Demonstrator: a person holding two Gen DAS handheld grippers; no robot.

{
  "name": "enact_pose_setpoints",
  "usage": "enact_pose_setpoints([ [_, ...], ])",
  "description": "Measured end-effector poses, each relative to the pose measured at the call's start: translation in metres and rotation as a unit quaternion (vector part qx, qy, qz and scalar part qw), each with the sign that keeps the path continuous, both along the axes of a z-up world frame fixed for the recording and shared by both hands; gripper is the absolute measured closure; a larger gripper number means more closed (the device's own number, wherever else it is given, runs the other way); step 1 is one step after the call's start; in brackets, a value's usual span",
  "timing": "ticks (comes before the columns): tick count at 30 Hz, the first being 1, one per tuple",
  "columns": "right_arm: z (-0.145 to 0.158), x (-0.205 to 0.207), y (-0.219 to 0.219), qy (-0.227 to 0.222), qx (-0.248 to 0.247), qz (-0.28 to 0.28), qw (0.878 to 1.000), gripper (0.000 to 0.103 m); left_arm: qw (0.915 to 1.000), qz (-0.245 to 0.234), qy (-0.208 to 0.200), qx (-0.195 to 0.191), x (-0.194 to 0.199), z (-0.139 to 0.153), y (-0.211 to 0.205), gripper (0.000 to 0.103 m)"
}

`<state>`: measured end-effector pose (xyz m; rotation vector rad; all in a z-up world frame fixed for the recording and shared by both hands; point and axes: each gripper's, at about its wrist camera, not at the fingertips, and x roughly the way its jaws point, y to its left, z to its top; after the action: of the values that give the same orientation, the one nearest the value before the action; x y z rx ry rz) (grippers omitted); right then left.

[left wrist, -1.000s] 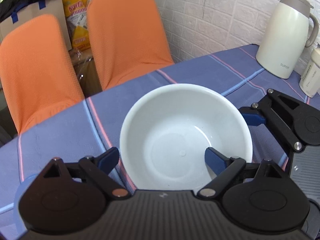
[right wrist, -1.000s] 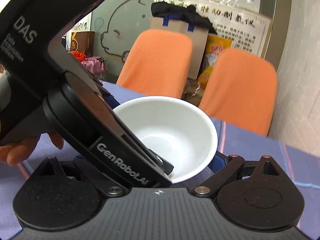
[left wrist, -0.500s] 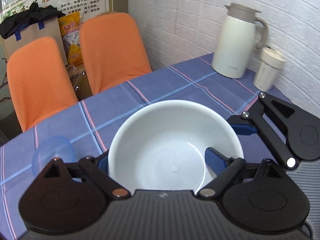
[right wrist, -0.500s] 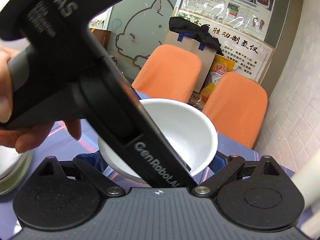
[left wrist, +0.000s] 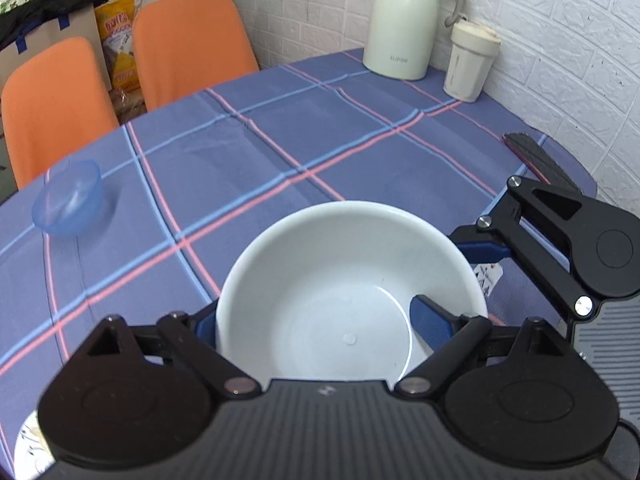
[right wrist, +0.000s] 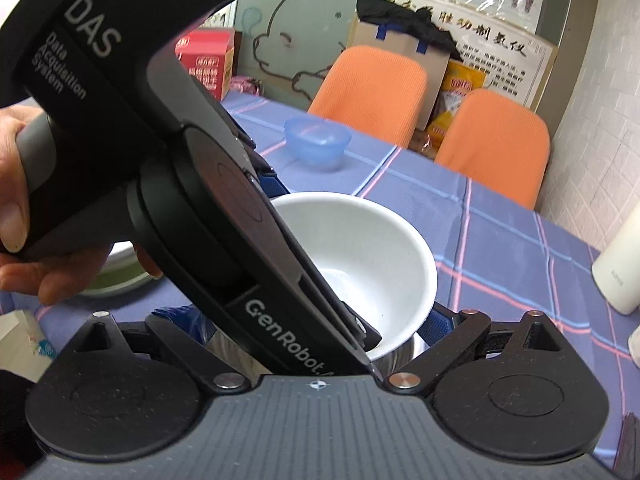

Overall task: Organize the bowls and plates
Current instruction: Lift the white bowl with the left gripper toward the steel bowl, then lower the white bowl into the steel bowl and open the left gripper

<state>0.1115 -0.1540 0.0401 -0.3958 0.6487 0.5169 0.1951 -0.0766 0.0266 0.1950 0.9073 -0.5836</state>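
Nearby, blue bowl (left wrist: pixel 68 205) sits beyond white bowl (left wrist: pixel 352 296).

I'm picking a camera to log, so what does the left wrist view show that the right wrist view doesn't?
Only the left wrist view shows the lidded cup by the brick wall and the whole white jug. Only the right wrist view shows a hand holding the left tool, a red box and the cat drawing. Both show the white bowl, the blue bowl, the orange chairs and the plaid tablecloth.
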Motion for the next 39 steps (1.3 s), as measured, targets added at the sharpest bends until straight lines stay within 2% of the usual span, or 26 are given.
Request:
enact_pose_setpoints([
  [4, -0.007, 0.0, 0.003, 0.009, -0.022, 0.001, 1.0, 0.016, 0.9997, 0.008, -0.014, 0.02, -0.002, -0.009, 0.001, 0.011],
  [8, -0.008, -0.003, -0.002, 0.013, -0.016, -0.003, 1.0, 0.016, 0.9994, 0.016, -0.015, 0.026, 0.001, -0.013, 0.003, 0.011],
  [15, -0.004, -0.025, -0.012, 0.004, -0.023, -0.01, 1.0, 0.016, 0.9996, 0.028, -0.004, 0.005, 0.003, -0.012, 0.013, 0.011],
  [21, 0.005, -0.038, -0.025, -0.025, 0.003, -0.029, 0.999, 0.016, 0.9992, 0.039, -0.007, -0.005, 0.001, -0.007, 0.021, 0.011],
  [30, 0.008, 0.003, -0.02, -0.016, 0.049, -0.054, 0.997, 0.016, 0.9969, 0.073, -0.031, 0.001, -0.001, 0.005, 0.055, 0.011],
  [39, 0.005, 0.046, 0.008, -0.008, 0.034, -0.061, 0.998, 0.015, 0.9936, 0.105, -0.039, -0.008, 0.017, 0.007, 0.104, 0.009],
])
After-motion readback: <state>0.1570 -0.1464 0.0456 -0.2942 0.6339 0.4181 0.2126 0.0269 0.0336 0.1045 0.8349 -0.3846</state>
